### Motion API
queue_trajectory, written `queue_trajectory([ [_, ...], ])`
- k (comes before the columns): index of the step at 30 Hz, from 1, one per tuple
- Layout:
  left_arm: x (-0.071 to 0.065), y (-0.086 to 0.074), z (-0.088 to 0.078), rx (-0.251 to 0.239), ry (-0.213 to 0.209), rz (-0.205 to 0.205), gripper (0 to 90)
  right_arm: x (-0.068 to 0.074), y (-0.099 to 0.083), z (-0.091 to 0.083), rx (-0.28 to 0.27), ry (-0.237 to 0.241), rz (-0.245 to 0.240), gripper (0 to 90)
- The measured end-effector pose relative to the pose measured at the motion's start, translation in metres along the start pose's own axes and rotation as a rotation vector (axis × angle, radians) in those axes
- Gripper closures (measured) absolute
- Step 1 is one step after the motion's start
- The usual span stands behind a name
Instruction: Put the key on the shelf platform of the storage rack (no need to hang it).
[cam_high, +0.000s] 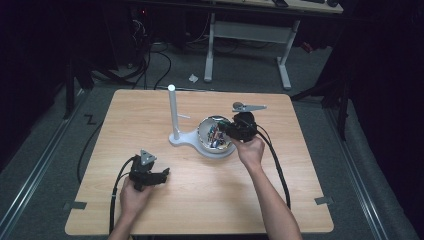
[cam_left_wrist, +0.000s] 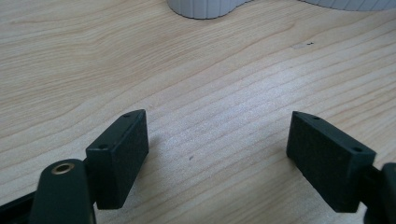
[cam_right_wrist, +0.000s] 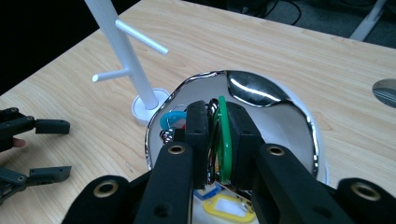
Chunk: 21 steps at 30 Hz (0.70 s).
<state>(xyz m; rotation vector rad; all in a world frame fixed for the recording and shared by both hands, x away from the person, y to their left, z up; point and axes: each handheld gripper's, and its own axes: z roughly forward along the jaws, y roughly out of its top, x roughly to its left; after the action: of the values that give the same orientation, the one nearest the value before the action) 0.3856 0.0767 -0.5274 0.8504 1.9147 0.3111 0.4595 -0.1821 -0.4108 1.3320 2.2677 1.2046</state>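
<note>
Green key tag (cam_right_wrist: 223, 140) with metal ring, inside shiny bowl (cam_right_wrist: 280, 112) beside white peg stand (cam_right_wrist: 126, 56), mid-bench (cam_high: 200, 200). Right tongs (cam_right_wrist: 217, 135) clenched on green key tag. Left tongs (cam_left_wrist: 217, 158) released, low over bare bench.

We see a table (cam_high: 200, 200) of pale wood with fine, wavy grain lines across the middle of the high view. At its centre stands a white stand (cam_high: 172, 112) with a white base. Beside it is a bowl (cam_right_wrist: 280, 116) with a mirror-bright silver inside. In the right gripper view, at centre, a green tag (cam_right_wrist: 224, 140) sits between black jaws; a blue tag (cam_right_wrist: 170, 119) lies left of it, and a yellow tag (cam_right_wrist: 229, 207) with a white window lies at the bottom. Both grippers, left gripper (cam_high: 161, 175) and right gripper (cam_high: 227, 129), are black, with brass-coloured screw holes. The floor (cam_high: 240, 70) at the top is grey.
</note>
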Motion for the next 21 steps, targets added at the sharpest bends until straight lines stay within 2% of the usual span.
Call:
queue_trajectory([
  [6,0.0,0.0,0.0,0.0,0.001,-0.002,21.1,-0.002,-0.009,0.009,0.013,0.007,0.016,81.1],
  [11,0.0,0.0,0.0,0.0,0.0,0.002,21.1,-0.008,-0.016,0.013,0.031,0.008,0.048,81.2],
  [21,0.0,0.0,0.0,-0.001,0.0,0.003,21.1,-0.008,-0.022,0.026,0.081,-0.014,0.024,81.0],
])
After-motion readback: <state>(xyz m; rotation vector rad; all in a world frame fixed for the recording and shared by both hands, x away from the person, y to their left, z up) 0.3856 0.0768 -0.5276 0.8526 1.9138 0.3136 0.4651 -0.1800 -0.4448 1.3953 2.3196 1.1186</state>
